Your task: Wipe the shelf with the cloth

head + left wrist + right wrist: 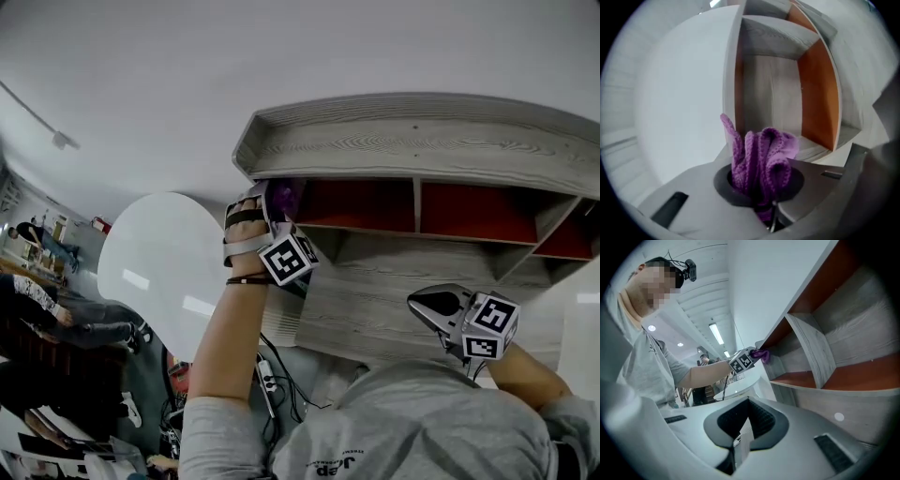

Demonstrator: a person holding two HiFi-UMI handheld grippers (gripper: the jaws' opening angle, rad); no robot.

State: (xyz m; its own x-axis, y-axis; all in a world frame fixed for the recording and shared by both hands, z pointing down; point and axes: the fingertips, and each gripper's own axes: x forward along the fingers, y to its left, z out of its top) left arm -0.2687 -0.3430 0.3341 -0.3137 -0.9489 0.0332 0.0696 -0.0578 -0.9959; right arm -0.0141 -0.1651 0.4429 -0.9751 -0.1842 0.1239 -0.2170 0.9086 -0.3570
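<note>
left gripper [274,217] is raised to the left end of the shelf [412,141], jaws clamped tight on a bunched purple knit cloth [761,154]; folds of the cloth stick up out of the round gap between the jaws. in the head view the cloth sits at the mouth of the leftmost compartment, just under the top board. whether it touches the wood cannot be told. the left gripper view looks into that compartment: grey wood-grain back and an orange panel on its right side. the shelf is grey wood-grain, mounted on a white wall, with a row of red-backed compartments split by a divider [416,204]. right gripper [439,305] hangs lower and to the right, in front of the shelf's wide lower board, well apart from the cloth; its jaws are pressed together with nothing between them. person's bare left forearm [225,337] reaches up to the left gripper, grey shirt below. round white table [159,262] is left of the shelf, cables [272,380] under it.
</note>
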